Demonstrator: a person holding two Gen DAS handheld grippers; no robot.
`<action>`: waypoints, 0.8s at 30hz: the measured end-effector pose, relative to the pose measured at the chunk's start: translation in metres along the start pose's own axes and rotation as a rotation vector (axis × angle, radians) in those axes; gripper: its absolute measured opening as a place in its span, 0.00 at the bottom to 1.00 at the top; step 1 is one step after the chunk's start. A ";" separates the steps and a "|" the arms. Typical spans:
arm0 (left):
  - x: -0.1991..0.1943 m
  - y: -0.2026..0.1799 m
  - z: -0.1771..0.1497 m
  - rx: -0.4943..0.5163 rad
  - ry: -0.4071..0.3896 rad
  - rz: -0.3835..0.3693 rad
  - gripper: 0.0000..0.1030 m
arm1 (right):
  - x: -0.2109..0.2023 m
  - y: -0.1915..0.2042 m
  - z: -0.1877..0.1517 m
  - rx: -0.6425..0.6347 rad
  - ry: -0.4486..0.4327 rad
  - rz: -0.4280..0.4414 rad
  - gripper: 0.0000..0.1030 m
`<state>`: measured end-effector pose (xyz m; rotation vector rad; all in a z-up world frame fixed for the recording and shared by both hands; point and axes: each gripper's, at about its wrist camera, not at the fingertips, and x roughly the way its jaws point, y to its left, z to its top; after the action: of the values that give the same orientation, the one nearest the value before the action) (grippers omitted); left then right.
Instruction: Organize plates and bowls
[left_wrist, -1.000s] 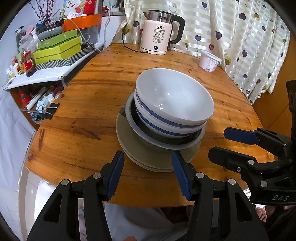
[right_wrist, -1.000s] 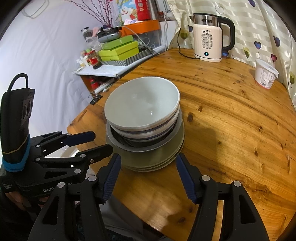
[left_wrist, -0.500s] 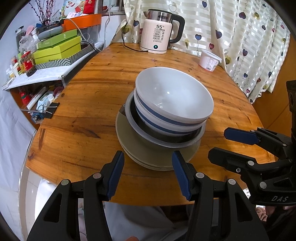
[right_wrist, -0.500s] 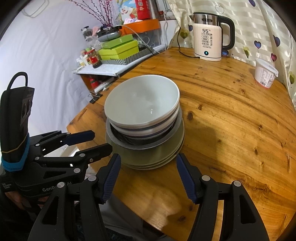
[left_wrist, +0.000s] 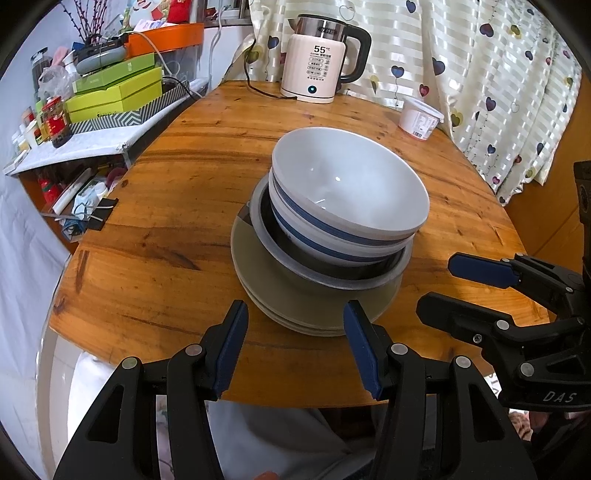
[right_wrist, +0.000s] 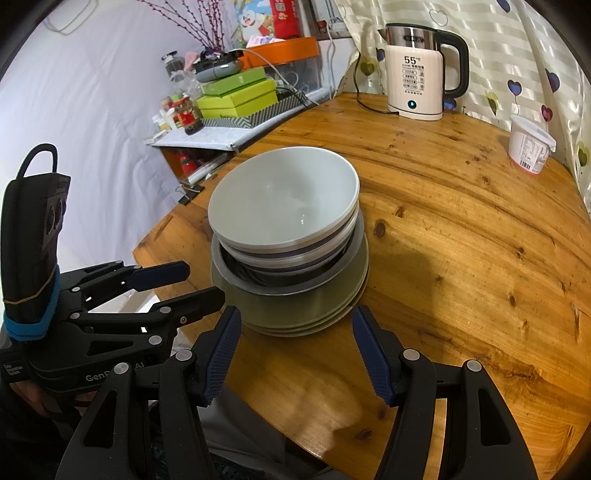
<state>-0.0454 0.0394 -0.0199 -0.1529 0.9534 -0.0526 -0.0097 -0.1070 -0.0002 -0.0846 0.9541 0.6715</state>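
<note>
While both hands hold their tools back at the near edge of the counter (left_wrist: 177, 192), the dishes stand together in one pile near that edge: olive plates (left_wrist: 291, 295) at the bottom, a grey metal bowl (left_wrist: 332, 273) on them, then a blue-banded bowl (left_wrist: 317, 229) with a white bowl (left_wrist: 347, 184) nested in it on top. The pile leans a little off-centre, the bowls sitting toward the far right of the plates. The left gripper (left_wrist: 295, 343) has its jaws released and spread, holding nothing, with the plates' near rim straight ahead between the fingertips. The right gripper (right_wrist: 295, 345) is likewise wide and empty, and the pile lies dead ahead of it too. Neither looks clearly nearer; both hang just short of the plates, the left to one side, the right to the other. Stacked like this, the dishes may already be tidied, or may be a pile waiting to be sorted apart; I cannot tell which. A kettle (left_wrist: 321, 62) and a white tub (left_wrist: 419, 118) stand well behind.
</note>
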 end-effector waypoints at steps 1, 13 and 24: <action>0.000 0.000 0.000 -0.001 0.001 -0.002 0.53 | 0.000 0.000 0.000 0.000 0.000 0.000 0.61; 0.001 -0.002 -0.001 -0.002 0.006 0.002 0.53 | 0.000 0.000 0.000 0.000 -0.001 -0.001 0.62; 0.001 -0.001 -0.002 -0.001 0.007 0.002 0.53 | 0.000 0.000 0.000 0.000 0.000 -0.001 0.62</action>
<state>-0.0467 0.0376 -0.0218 -0.1526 0.9609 -0.0507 -0.0099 -0.1067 0.0002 -0.0851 0.9537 0.6710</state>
